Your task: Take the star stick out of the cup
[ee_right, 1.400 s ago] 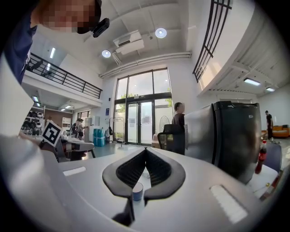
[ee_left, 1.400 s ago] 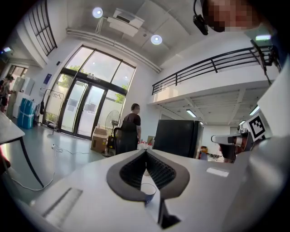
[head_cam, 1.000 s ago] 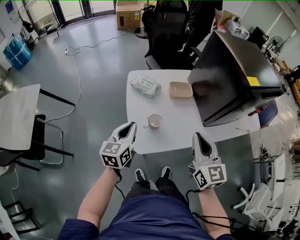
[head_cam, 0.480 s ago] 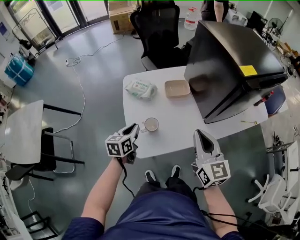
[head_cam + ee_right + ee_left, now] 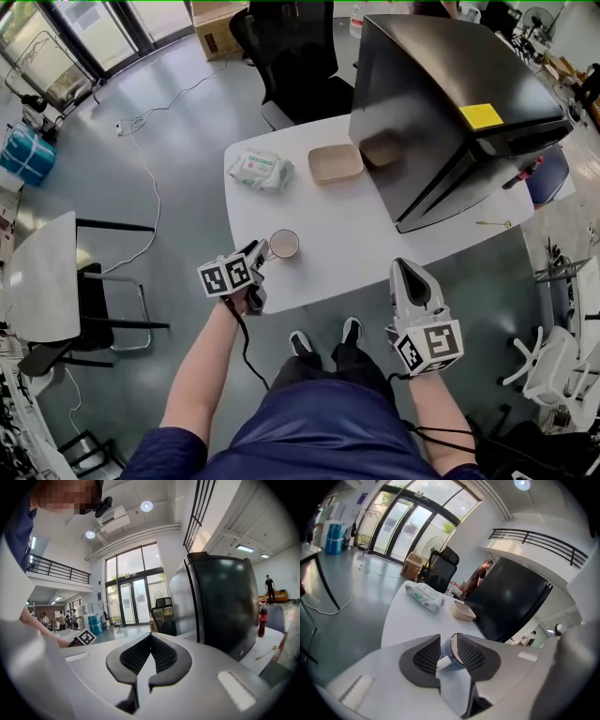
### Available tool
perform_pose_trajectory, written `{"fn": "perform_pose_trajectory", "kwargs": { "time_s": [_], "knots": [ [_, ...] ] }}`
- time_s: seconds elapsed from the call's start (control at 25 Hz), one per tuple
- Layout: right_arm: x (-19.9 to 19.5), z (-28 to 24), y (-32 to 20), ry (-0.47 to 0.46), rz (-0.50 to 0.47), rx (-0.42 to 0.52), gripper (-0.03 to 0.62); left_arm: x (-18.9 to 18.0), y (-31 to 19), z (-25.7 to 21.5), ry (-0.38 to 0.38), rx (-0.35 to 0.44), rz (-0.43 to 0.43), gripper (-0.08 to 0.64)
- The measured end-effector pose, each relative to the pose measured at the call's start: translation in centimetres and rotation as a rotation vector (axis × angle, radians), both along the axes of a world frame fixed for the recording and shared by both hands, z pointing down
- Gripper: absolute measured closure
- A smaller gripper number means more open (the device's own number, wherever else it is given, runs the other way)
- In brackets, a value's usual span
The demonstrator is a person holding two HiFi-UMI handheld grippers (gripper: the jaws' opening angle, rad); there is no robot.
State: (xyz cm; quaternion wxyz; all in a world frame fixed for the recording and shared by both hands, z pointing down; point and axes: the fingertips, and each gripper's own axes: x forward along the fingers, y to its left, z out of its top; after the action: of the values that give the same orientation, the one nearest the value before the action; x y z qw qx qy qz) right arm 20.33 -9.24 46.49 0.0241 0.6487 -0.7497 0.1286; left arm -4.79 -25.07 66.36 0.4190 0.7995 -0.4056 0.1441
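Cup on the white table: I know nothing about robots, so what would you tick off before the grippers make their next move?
1. Cup upright on the table: ok.
2. Left gripper lined up with the cup: ok; the cup shows through the gap between its jaws.
3. Left jaws apart: ok.
4. Star stick seen in the cup: cannot tell; none shows in any view.
5. Right gripper free: ok; jaws together, nothing between them.
6. Pack of wipes and tray apart from the cup: ok.
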Motion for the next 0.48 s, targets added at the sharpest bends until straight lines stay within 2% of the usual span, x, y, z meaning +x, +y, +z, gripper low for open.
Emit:
{"fn": "perform_pose_trajectory", "kwargs": {
  "time_s": [0.48],
  "knots": [
    [0.4,1.1,0.4,0.007,-0.01,-0.033,0.584,1.3,-0.3,1.1,0.009,-0.034,0.003,0.476]
  ]
}}
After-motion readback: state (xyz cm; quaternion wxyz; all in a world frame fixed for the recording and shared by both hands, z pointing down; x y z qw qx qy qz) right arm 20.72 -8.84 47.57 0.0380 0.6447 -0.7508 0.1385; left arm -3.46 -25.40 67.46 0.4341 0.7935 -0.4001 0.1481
